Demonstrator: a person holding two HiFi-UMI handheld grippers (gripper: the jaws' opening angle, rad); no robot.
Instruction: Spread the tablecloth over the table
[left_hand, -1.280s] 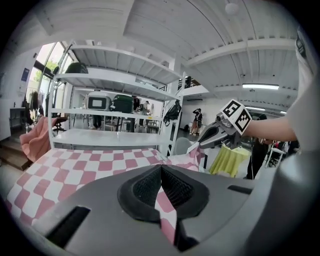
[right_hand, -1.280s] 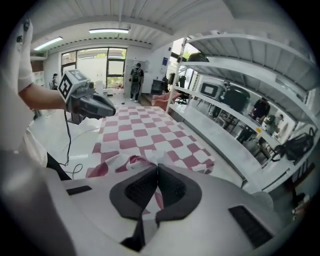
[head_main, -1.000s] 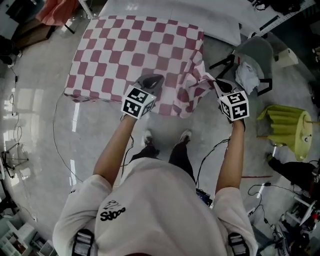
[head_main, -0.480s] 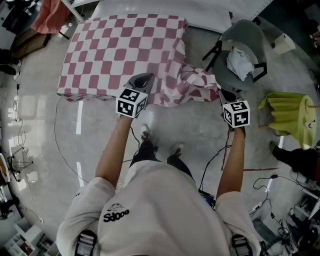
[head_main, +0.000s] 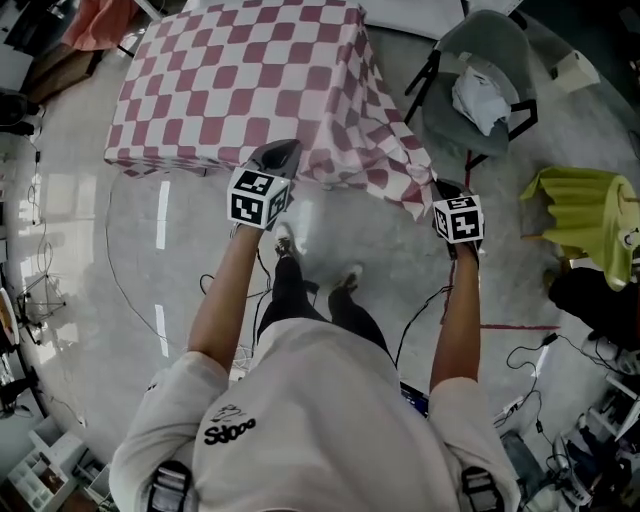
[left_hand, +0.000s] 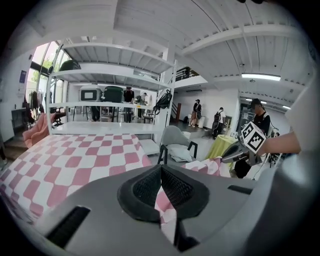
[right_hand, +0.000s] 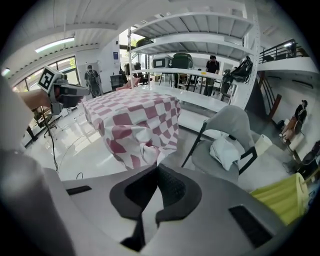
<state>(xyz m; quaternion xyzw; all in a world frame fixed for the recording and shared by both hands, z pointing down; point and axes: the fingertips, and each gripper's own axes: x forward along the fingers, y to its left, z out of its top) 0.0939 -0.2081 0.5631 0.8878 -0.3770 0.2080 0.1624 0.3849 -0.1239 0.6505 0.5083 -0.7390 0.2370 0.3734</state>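
The pink-and-white checked tablecloth (head_main: 240, 80) lies over the table, which it hides, and hangs down the near side. My left gripper (head_main: 283, 150) is at the near edge, shut on the cloth's hem; in the left gripper view a strip of the cloth (left_hand: 165, 205) runs down between the closed pads of that gripper (left_hand: 161, 167). My right gripper (head_main: 440, 187) is off the table's near right corner, shut on the cloth's corner. The cloth (right_hand: 140, 120) stretches from the table to the right gripper (right_hand: 158, 166) in the right gripper view.
A grey chair (head_main: 480, 90) with a white cloth on its seat stands to the right of the table. A yellow-green object (head_main: 585, 215) sits further right. Cables (head_main: 120, 290) trail on the floor at left. The person's feet (head_main: 285, 240) are just below the cloth's edge.
Both grippers have drawn back from the table. The right one carried the bunched corner out to the right, so the cloth now hangs stretched instead of crumpled.
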